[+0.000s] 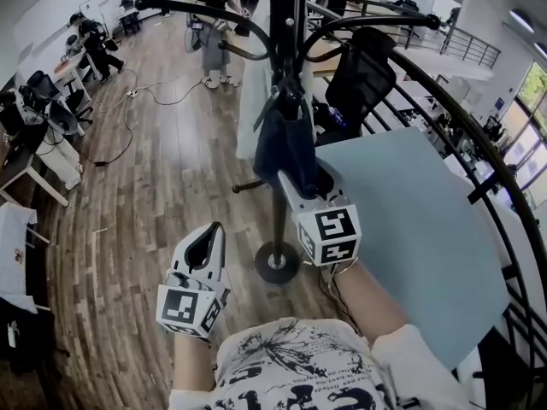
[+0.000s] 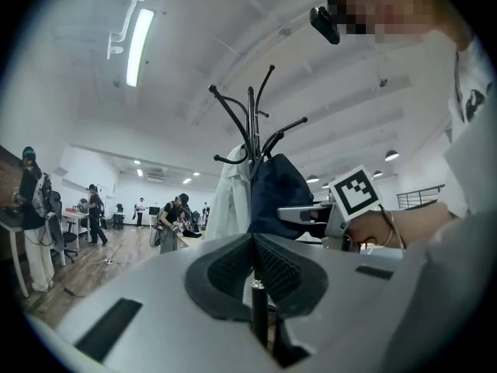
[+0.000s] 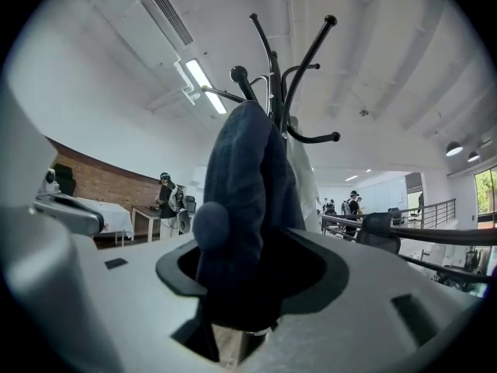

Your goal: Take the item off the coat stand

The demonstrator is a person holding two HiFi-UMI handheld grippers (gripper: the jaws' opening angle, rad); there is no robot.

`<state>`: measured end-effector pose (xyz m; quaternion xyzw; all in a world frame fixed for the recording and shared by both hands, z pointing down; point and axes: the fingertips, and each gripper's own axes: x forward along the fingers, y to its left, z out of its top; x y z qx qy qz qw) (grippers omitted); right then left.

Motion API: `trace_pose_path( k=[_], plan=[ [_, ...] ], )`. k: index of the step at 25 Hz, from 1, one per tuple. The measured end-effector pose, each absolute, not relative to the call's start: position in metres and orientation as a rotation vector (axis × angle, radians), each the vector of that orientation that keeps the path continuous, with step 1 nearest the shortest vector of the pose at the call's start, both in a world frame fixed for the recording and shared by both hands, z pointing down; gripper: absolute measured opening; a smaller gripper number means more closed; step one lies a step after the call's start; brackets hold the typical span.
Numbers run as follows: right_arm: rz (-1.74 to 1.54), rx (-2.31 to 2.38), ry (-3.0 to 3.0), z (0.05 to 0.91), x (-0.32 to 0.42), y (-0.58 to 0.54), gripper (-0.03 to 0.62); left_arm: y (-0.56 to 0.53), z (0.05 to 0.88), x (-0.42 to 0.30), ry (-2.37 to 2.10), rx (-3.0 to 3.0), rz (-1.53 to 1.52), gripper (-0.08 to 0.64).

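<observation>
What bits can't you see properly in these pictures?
- Right gripper view: the blue cloth covers the right gripper's pads, so whether they squeeze it is unclear.
- Same view: the cloth hides which stand hook it hangs on.
- Left gripper view: the face of the person is blurred out.
- Head view: the far people are too small to tell what they do.

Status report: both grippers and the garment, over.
Left gripper shut, empty. Right gripper open around dark blue garment, not yet off coat stand. White garment hangs alongside, same stand.
</observation>
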<state>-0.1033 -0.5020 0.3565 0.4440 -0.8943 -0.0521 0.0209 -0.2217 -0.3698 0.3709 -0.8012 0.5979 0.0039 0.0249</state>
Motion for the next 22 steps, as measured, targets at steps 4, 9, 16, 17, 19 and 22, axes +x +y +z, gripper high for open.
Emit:
trace_pose_path(
  k=[4, 9, 16, 17, 19, 22],
  plan=[
    [-0.175, 1.415, -2.734, 0.356, -0.102, -0.504, 0.119, -0.374, 0.365, -0.225, 1.824, -2.502, -0.004, 0.005],
    [-0.133, 1.431, -2.725, 0.353, -0.095, -0.501, 0.029, -0.373, 0.36, -0.226, 1.812, -2.54, 0.032, 0.005],
    [-0.177, 1.491, -2.715, 0.33, -0.084, -0.475, 0.011, -0.359, 0.362, -0.223, 1.743, -2.589, 0.018, 0.005],
    [-0.196, 1.498, -2.718, 0.324, -0.083, -0.47, 0.011, -0.358, 0.362, -0.223, 1.738, -2.594, 0.016, 0.005],
    [-0.224, 1.515, -2.724, 0.311, -0.081, -0.461, 0.011, -0.354, 0.363, -0.225, 1.733, -2.6, 0.011, 0.005],
    [-0.265, 1.537, -2.728, 0.294, -0.079, -0.443, 0.011, -0.342, 0.364, -0.225, 1.703, -2.601, 0.017, 0.005]
  ],
)
